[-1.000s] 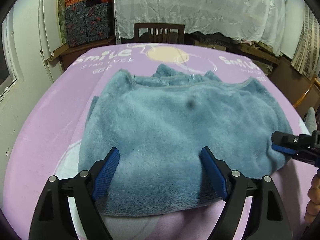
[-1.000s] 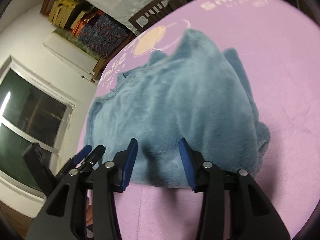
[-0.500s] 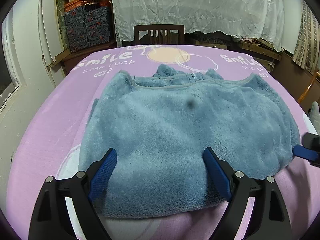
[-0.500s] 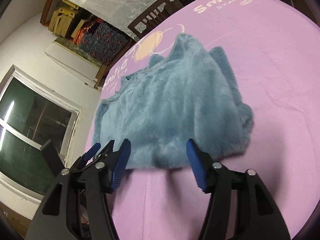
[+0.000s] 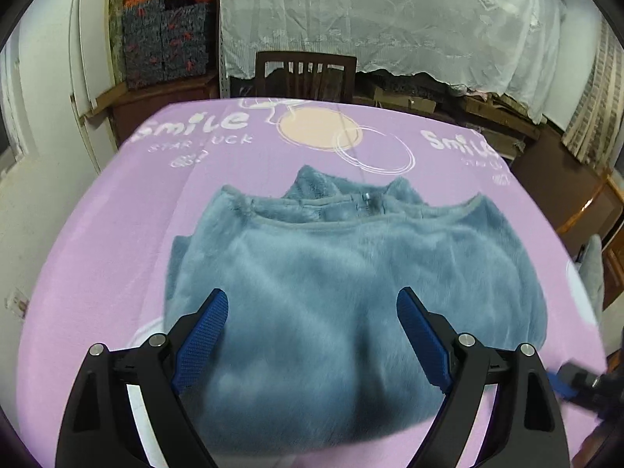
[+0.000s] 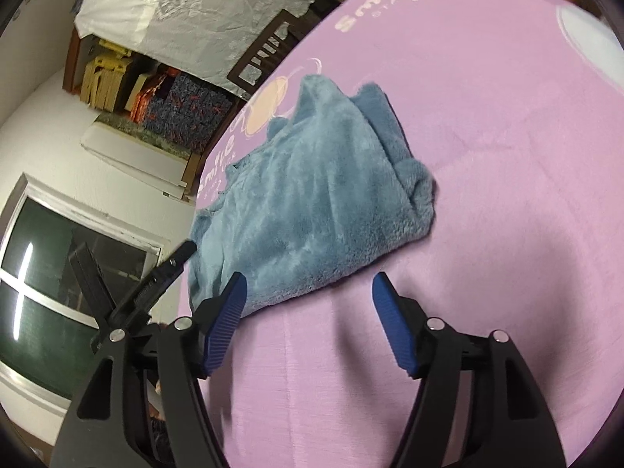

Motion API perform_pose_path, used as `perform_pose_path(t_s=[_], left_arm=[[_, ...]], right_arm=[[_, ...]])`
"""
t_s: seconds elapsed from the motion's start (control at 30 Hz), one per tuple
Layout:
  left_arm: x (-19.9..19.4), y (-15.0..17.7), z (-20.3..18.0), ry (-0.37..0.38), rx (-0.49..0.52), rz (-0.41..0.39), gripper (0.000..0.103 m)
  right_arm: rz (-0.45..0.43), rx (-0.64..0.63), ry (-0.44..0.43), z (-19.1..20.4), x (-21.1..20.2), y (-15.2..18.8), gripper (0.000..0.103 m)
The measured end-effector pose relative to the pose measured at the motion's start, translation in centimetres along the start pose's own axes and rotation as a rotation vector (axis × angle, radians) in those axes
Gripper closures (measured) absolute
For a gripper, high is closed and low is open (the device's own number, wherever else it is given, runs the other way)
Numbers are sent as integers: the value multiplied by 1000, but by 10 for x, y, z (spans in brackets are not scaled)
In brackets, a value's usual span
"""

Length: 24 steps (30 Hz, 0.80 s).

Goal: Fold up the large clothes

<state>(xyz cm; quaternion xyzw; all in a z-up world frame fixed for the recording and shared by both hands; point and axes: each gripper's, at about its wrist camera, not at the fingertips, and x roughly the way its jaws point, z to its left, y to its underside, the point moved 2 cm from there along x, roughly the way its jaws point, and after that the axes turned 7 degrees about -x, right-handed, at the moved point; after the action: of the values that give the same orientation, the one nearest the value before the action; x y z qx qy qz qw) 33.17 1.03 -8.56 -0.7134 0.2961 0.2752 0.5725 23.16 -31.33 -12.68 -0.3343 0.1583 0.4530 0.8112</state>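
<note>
Left wrist view has the fleece [image 5: 351,292] front and centre: a fuzzy blue-grey top, folded into a chunky bundle on the purple sheet [image 5: 128,226]. Its collar end, with a little zipper pull [image 5: 366,197] showing, points toward the far edge of the sheet, where a dark wooden chair [image 5: 306,74] sits just past it. Behind the chair hangs a white lace cloth [image 5: 390,19].

Left gripper [image 5: 312,335] is spread wide, both blue pads over the near part of the fleece, nothing pinched between them. Can't really tell if the pads are touching the fabric or just above it. A blurry bit of the other tool pokes in at the near right corner of the fleece.

From the right wrist view, the right gripper [image 6: 310,323] is spread wide too, holding nothing. One pad is over the fleece's [image 6: 308,199] near edge and the other is beside it over bare sheet [image 6: 487,195]. The left tool's black frame shows to the left of the fleece, with a dark window [image 6: 58,280] behind it. Stacked patterned boxes [image 6: 183,105] sit off past the far end of the fleece.
</note>
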Motion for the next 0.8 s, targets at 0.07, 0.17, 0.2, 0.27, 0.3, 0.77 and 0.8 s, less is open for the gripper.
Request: perform_pose_path(t_s=[0.07,0.17,0.2,0.27,0.3,0.77,0.8], left_arm=[[14,-2,1,1,-15,21,14],[37,0,4,-13,-25,52,14],[45,2,6,-20,-27,62,14],[52,7,5,-38,9,39,10],[53,8,4,-44,27,29,8],[57,15,5,-45,56,-2,5],[58,15,5,-46,56,-2,5]], right_arm=[[7,36,-9,-3,4,3,37],[0,69,5,-6,12,2,37],[-2,78,9,-7,14,2,37],[-5,97,16,-8,19,3,37],[-10,106,24,-10,21,3,37],[-242,280,155,-12,49,-22,39],[-257,300,138,-12,48,-21,44]])
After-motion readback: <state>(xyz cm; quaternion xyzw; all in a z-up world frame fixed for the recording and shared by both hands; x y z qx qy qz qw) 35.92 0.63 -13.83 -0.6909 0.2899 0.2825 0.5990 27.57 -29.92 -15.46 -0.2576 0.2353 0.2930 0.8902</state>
